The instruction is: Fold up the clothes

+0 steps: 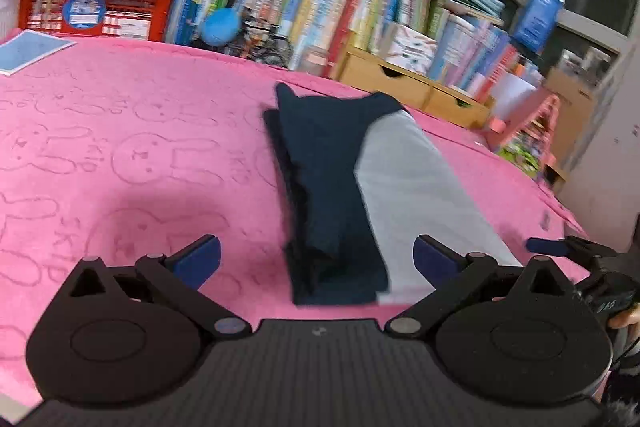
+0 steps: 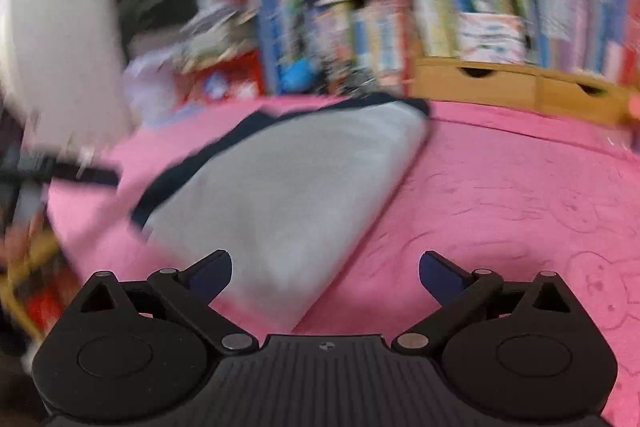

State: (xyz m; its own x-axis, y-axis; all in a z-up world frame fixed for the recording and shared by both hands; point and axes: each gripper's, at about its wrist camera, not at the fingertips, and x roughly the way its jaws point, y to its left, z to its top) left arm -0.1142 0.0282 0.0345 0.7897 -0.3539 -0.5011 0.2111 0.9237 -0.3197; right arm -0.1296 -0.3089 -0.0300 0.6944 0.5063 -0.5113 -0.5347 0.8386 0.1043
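- The left claw point(image 1: 316, 259) stands wide apart and holds nothing, poised above the near end of the garment point(image 1: 360, 187).
- The right claw point(image 2: 326, 275) is likewise spread wide and empty, over the garment's near grey corner; its view is blurred.
- The garment, navy and grey, lies as a long narrow strip on the pink bed cover point(image 1: 140, 155), sides already turned in.
- Judged step: between folds, lengthwise folding done.
- Next move likely calls for both claws to pinch the near end's corners and carry them toward the far end by the bookshelf point(image 1: 320, 3).
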